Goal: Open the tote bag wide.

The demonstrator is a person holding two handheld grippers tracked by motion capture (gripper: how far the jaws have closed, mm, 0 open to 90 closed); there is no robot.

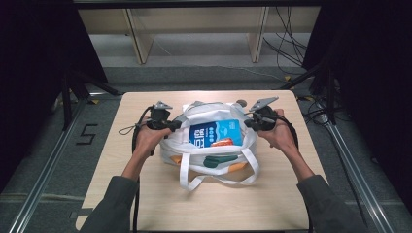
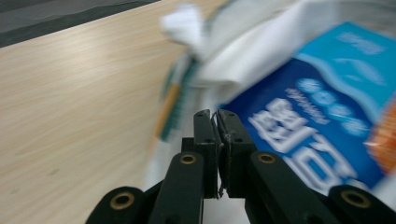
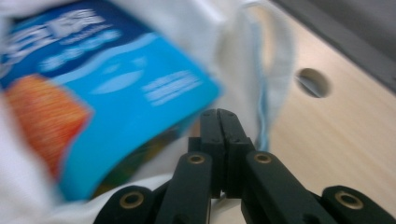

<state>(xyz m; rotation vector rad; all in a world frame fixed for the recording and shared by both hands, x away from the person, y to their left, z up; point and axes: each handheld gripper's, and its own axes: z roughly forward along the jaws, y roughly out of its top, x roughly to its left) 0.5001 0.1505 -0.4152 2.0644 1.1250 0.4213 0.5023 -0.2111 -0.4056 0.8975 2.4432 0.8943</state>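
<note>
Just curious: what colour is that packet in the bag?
Blue packet, white lettering, an orange patch; clearest in the high view.

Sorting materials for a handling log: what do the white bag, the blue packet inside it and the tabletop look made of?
White bag: soft cloth, matte; it creases and its straps flop. Blue packet: printed glossy film or card, can't tell which. Tabletop: pale wood-look board, smooth, with visible grain.

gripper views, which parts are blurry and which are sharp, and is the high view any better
Left gripper view: the blue packet and white bag smear, while the shut black jaws stay crisp. Right gripper view: same, packet blurred, jaws sharp. High view: bag and wooden table evenly lit and clear, surroundings dark.
</note>
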